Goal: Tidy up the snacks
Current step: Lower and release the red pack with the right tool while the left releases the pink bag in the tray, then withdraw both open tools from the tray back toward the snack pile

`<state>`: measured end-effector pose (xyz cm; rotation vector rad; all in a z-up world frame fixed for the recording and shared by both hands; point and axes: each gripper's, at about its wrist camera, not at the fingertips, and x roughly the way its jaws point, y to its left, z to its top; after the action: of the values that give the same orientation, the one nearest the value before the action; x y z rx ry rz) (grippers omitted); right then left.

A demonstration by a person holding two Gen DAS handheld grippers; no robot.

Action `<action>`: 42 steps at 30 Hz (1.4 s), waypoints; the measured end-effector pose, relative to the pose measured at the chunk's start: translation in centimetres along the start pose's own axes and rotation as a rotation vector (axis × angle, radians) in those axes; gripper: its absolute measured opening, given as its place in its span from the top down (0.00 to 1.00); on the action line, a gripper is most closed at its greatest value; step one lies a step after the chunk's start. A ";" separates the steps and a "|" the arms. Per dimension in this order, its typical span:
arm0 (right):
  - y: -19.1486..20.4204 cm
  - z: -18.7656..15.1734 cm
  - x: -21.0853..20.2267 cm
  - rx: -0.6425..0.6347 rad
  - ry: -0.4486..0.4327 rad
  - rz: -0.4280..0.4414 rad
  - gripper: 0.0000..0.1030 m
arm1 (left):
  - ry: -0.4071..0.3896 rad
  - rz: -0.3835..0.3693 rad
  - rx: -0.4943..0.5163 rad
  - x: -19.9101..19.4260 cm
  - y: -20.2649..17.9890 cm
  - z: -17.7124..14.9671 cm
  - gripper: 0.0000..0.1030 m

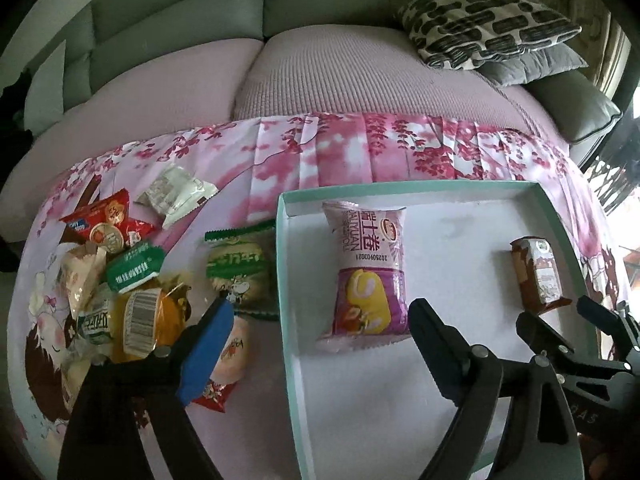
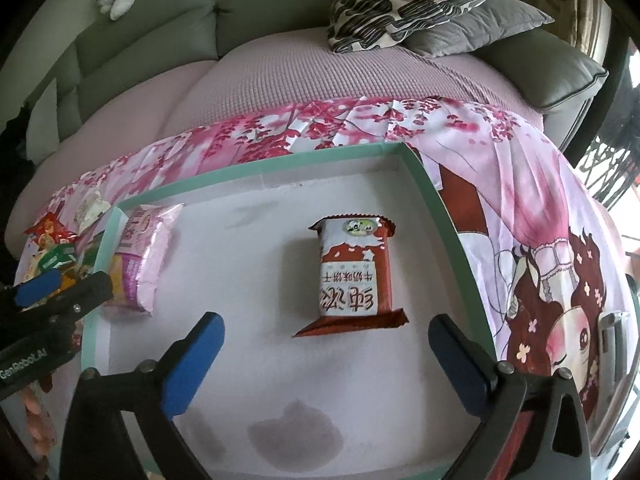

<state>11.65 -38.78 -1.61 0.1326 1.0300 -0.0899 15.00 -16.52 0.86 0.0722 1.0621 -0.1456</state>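
My left hand-held gripper (image 1: pixel 320 320) hangs with its jaws spread wide and nothing between the pads. Just beyond it the pink and purple Swiss roll packet (image 1: pixel 366 272) lies flat in the left part of the shallow white box with a mint-green rim (image 1: pixel 412 186). My right hand-held gripper (image 2: pixel 326 330) is also wide open and empty, and the red-brown milk biscuit packet (image 2: pixel 352 276) lies flat just beyond its fingertips, near the middle of the box floor, well apart from the Swiss roll. Outside the box, on the left, a pile of loose snack packets (image 1: pixel 132 292) waits on the pink blossom-print cloth (image 1: pixel 352 148) that covers the table. Among them I see a green and white packet (image 1: pixel 236 268) just beside the box wall. Behind the table is a grey-green sofa (image 1: pixel 180 8) with a patterned cushion (image 1: pixel 488 20).
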 end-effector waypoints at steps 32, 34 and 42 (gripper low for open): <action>7.7 -1.6 -1.9 -0.099 -0.012 0.079 0.00 | -0.045 0.060 -0.219 -4.2 12.3 -4.5 0.08; 8.9 -1.7 -2.0 -0.122 -0.014 0.077 0.00 | -0.054 0.068 -0.252 -4.6 13.8 -4.7 0.08; 13.8 -1.6 -2.9 -0.199 -0.031 0.106 0.00 | -0.056 0.149 -0.389 -5.6 20.3 -6.5 0.08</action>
<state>10.73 -24.84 1.01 0.0040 0.9933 0.1065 9.78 4.82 2.39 -0.2033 1.0085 0.1934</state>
